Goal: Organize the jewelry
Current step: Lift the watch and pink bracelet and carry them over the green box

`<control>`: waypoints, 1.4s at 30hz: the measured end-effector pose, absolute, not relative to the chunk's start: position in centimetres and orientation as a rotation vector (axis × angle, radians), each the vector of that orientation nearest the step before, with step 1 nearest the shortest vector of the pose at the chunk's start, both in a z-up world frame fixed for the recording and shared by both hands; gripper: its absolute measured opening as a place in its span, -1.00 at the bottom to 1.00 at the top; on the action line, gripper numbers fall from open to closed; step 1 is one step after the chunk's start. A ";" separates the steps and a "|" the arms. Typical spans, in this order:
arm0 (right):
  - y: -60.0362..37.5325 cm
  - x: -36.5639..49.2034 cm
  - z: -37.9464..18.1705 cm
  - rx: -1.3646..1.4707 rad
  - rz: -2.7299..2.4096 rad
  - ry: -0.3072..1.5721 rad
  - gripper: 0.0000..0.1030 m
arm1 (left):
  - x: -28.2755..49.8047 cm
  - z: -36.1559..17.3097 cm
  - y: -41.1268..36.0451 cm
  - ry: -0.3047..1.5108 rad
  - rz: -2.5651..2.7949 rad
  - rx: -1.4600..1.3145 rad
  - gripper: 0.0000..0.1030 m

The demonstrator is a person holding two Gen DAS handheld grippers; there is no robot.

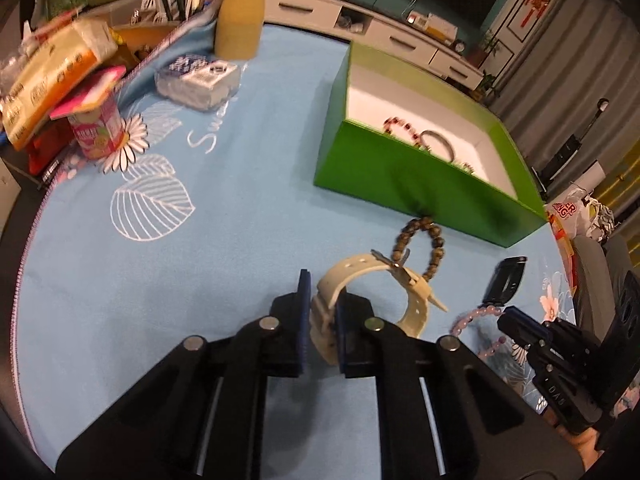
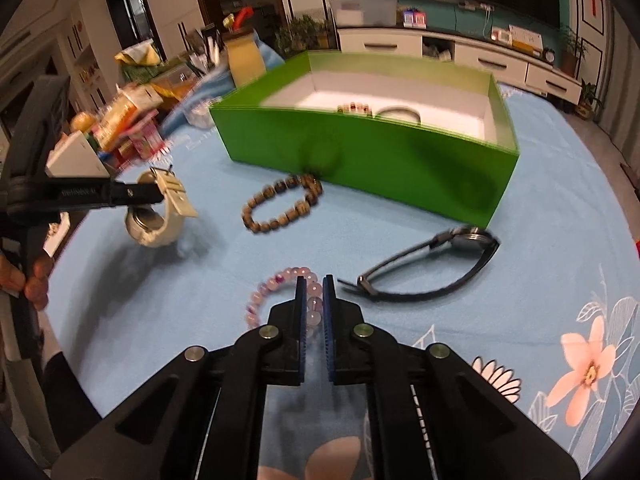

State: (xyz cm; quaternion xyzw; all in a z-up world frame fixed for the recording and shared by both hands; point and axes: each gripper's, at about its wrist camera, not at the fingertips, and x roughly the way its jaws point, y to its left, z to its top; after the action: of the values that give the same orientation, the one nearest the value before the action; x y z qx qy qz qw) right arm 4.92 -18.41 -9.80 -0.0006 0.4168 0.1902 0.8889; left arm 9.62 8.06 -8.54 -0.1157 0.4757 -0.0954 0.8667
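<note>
My left gripper (image 1: 322, 294) is shut on the strap of a cream-white watch (image 1: 376, 292), held just above the blue cloth; it also shows in the right wrist view (image 2: 156, 216). My right gripper (image 2: 315, 286) is shut on a pink bead bracelet (image 2: 276, 296), which also shows in the left wrist view (image 1: 476, 322). A brown bead bracelet (image 2: 280, 204) lies in front of the green box (image 2: 372, 160). A black watch (image 2: 432, 264) lies to the right. Inside the box are a dark bead bracelet (image 1: 402, 128) and a grey bangle (image 1: 438, 142).
The table is covered by a light blue cloth (image 1: 160, 272) with leaf and flower prints. Clutter of boxes, a pink carton (image 1: 98, 128), a plastic case (image 1: 198, 78) and a yellow container (image 1: 240, 20) stands at the far left.
</note>
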 end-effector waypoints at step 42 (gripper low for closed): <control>-22.6 7.2 1.4 0.030 0.314 0.519 -0.86 | 11.9 0.1 3.7 0.805 -0.325 -0.222 -0.79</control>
State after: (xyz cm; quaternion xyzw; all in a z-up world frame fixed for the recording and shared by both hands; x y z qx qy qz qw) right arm 7.16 -22.62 1.44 0.0146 0.2555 0.1544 0.9543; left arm 11.87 3.70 0.11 -0.1071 0.3892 -0.1573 0.9013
